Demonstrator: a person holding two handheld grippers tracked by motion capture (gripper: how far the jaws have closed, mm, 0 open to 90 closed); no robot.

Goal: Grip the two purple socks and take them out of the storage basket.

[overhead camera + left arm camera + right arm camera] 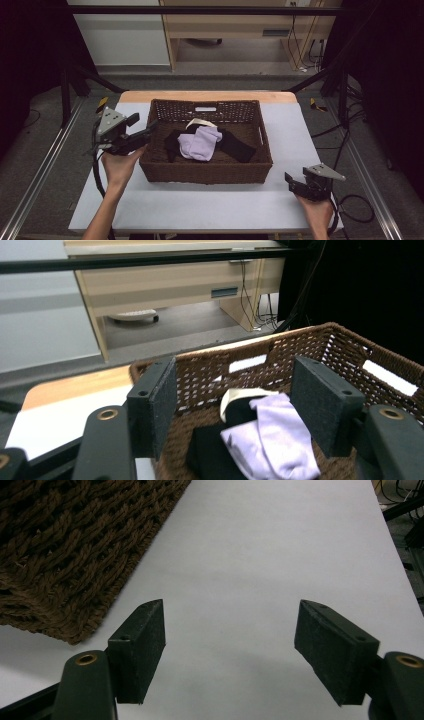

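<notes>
The left gripper (142,131), jaws spread, hovers at the left rim of the brown woven wicker basket (206,172) holding a lilac sock (200,144) and black garment (235,145), while the right gripper (295,182), also spread, rests near the white table's (200,205) right edge.

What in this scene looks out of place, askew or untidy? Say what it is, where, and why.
The socks in the wicker basket look untidy: a lilac sock lies crumpled across a black sock, with a cream piece poking out behind, all heaped loosely rather than paired. Nothing looks spilled or damaged.
</notes>
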